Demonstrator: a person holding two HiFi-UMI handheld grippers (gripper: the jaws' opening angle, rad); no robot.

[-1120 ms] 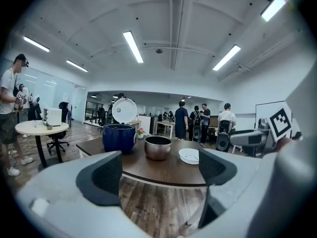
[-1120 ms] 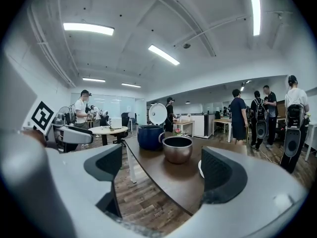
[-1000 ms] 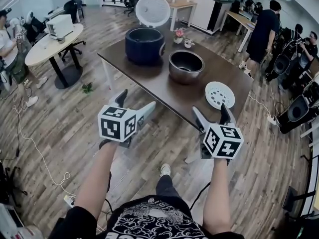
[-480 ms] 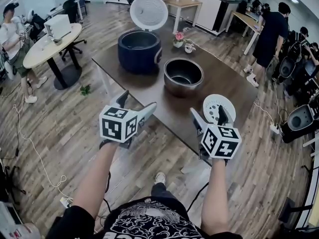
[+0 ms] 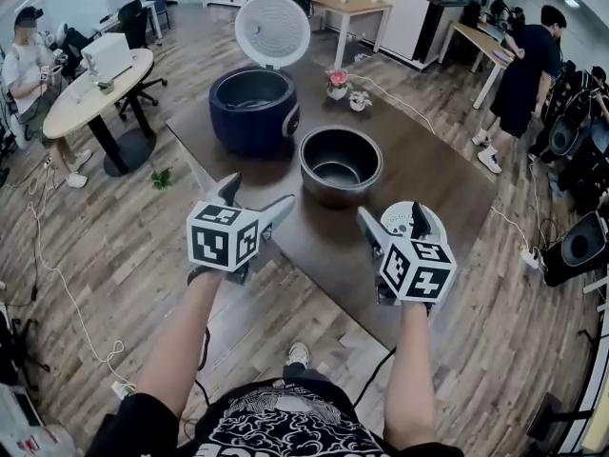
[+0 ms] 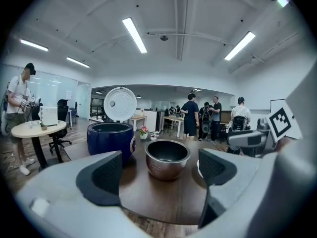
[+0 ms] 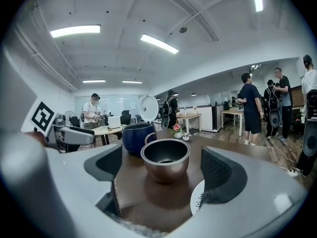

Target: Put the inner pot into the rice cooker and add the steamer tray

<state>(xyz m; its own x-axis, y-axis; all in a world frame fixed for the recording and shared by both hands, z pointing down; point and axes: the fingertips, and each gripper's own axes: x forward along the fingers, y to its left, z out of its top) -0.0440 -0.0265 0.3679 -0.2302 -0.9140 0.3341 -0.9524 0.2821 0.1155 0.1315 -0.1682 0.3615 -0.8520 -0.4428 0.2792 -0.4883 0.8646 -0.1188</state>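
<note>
round metal inner pot point(image 5: 340, 165), perforated white steamer tray point(image 5: 399, 218) nr it

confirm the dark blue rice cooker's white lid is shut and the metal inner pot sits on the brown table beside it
No, the white lid of the dark blue rice cooker is open (head view); the metal inner pot sits on the brown table beside it.

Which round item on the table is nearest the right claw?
The white steamer tray, lying flat by the right claw; inner pot and cooker sit farther.
</note>
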